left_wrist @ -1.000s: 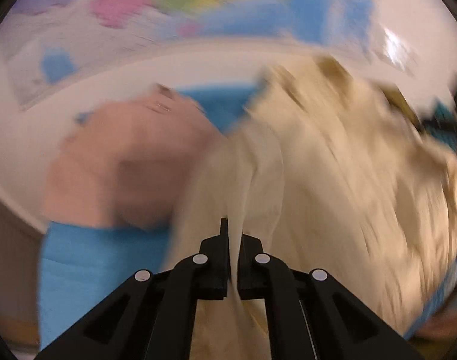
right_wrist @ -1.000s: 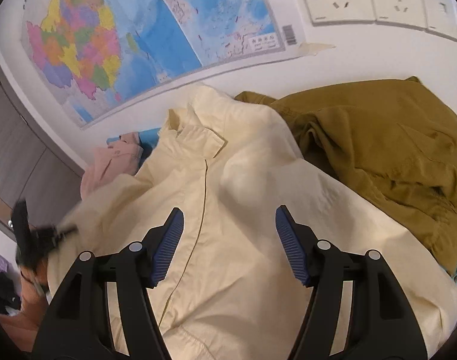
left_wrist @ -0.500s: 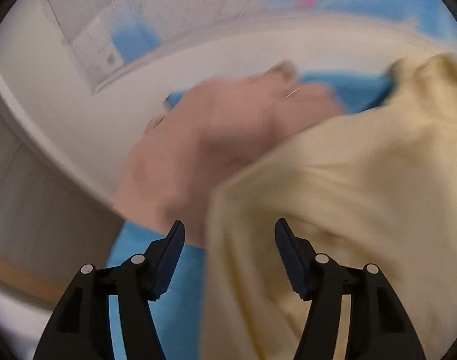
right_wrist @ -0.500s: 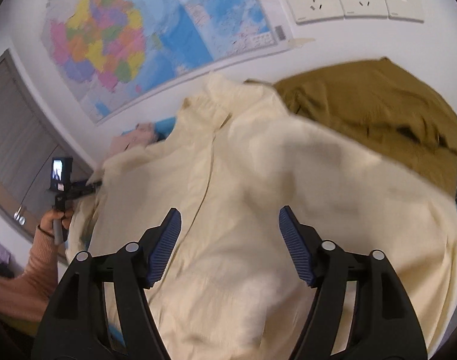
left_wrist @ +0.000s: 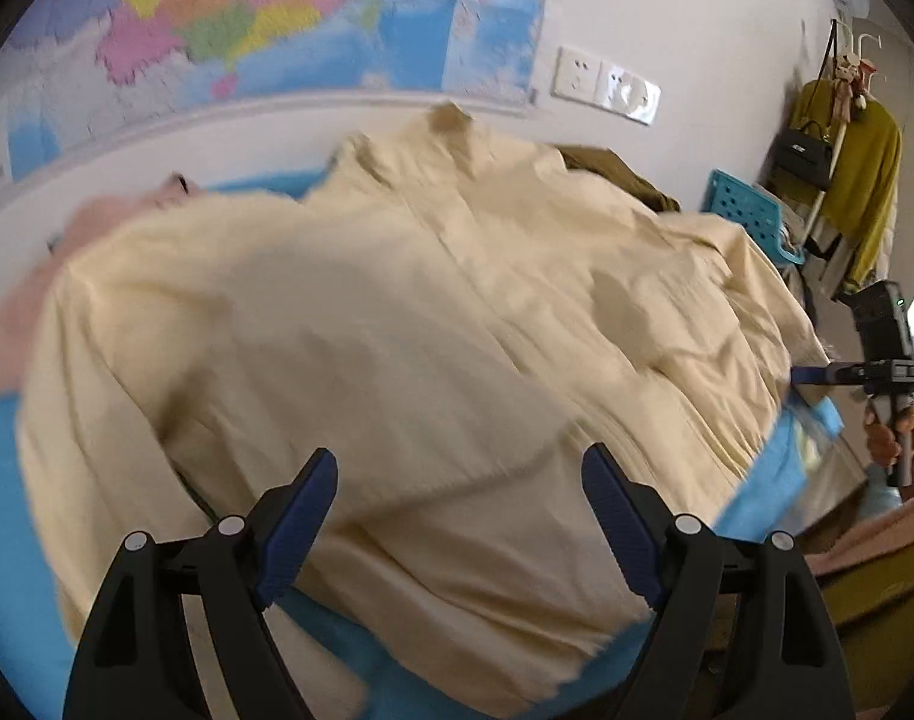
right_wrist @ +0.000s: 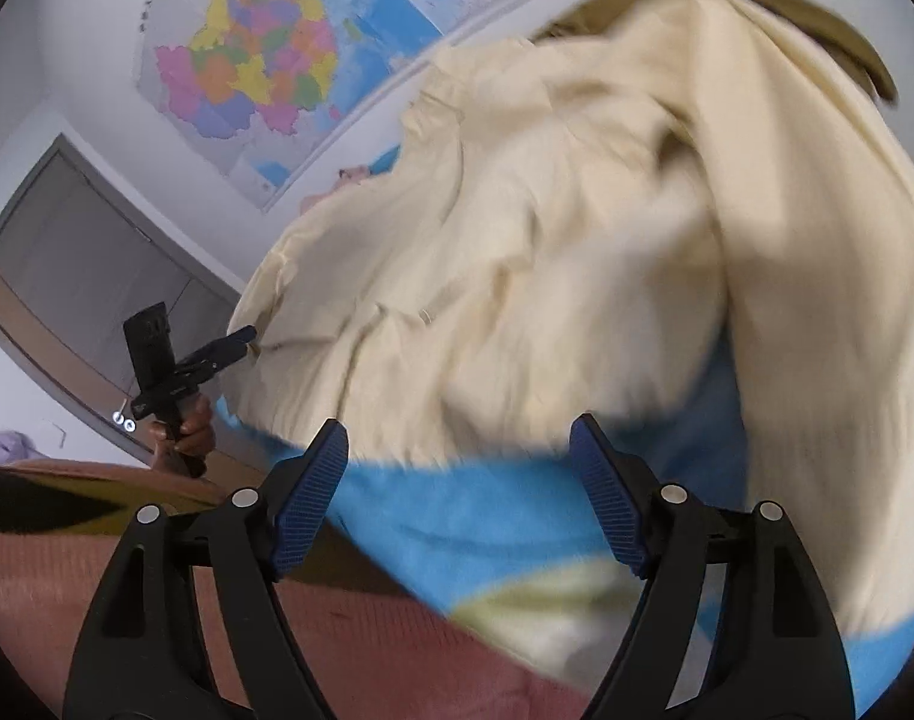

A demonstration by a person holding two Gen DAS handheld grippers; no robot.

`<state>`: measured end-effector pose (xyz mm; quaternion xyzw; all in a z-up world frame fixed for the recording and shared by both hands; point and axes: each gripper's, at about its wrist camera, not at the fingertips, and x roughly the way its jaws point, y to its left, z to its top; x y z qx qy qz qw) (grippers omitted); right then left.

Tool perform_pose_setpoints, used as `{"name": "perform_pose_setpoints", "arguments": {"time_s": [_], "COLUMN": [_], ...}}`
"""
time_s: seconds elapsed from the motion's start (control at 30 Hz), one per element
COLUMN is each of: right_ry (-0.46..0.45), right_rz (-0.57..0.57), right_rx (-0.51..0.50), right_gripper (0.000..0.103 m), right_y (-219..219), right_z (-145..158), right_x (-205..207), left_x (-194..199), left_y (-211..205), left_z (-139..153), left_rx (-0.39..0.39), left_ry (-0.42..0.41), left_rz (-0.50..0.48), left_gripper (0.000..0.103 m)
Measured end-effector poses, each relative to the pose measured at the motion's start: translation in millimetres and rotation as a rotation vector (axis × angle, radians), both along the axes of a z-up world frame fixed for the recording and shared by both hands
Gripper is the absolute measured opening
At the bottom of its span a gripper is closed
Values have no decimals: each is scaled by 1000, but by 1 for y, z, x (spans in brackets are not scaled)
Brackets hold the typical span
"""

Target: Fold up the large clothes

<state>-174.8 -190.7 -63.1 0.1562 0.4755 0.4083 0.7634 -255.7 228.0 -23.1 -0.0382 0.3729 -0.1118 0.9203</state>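
Observation:
A large cream jacket (left_wrist: 408, 324) lies spread over a blue sheet (left_wrist: 0, 516); its collar points toward the wall. It also fills the right wrist view (right_wrist: 547, 228). My left gripper (left_wrist: 460, 516) is open and empty above the jacket's near hem. My right gripper (right_wrist: 457, 492) is open and empty over the blue sheet (right_wrist: 487, 522) at the jacket's edge. In the right wrist view the left gripper (right_wrist: 234, 351) shows small at the jacket's left edge. In the left wrist view the right gripper (left_wrist: 817, 373) shows at the jacket's right edge.
An olive-brown garment (left_wrist: 625, 174) lies behind the jacket, also seen in the right wrist view (right_wrist: 817, 18). A pink garment (left_wrist: 90, 222) lies at the left. A map (left_wrist: 246, 18) and sockets (left_wrist: 607, 81) are on the wall. A blue basket (left_wrist: 751, 216) and a coat rack (left_wrist: 847, 138) stand at the right.
My left gripper, shut on cream fabric a second ago, has opened and let it go. The jacket now lies spread wider. Both grippers have pulled back toward the near edge.

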Motion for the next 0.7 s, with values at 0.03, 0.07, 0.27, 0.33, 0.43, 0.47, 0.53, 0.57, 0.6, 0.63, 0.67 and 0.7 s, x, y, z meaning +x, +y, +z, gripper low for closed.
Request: {"name": "perform_pose_setpoints", "arguments": {"time_s": [0.03,0.07,0.27,0.33,0.43,0.47,0.53,0.57,0.6,0.63,0.67,0.7], "right_ry": [13,14,-124,-148,-252,-281,-300,-318,-337,-359,-379,-389], "right_rz": [-40,-87,-392,-341,-230,-201,-163,-153,-150,-143,-142,-143], "right_rx": [-50,-100,-307,-291,-393,-409,-429,-459,-485,-515,-537,-544], "right_gripper": [75,70,66,71,74,74,74,74,75,75,75,75], "right_y": [-5,-10,-45,-41,-15,-8,3,10,16,23,30,34], "right_z": [-7,-11,4,8,11,10,5,1,-1,-5,-8,-10], "right_x": [1,4,20,13,-7,-14,-23,-25,-26,-26,-24,-18], "left_x": [-2,-6,-29,-33,-46,-51,-57,-60,-61,-61,-61,-59], "left_y": [-2,-3,19,21,18,14,5,0,-7,-15,-20,-24], "left_z": [-2,-5,-10,-16,-22,-24,-29,-32,-38,-43,-48,-51], "left_rx": [-14,-25,-50,-49,-27,-14,17,33,63,96,118,133], "left_ry": [13,22,37,52,63,68,80,86,97,111,117,123], "left_rz": [1,5,71,81,57,38,-4,-21,-42,-58,-60,-60], "left_gripper": [81,81,81,81,84,86,86,86,87,87,87,87]}}
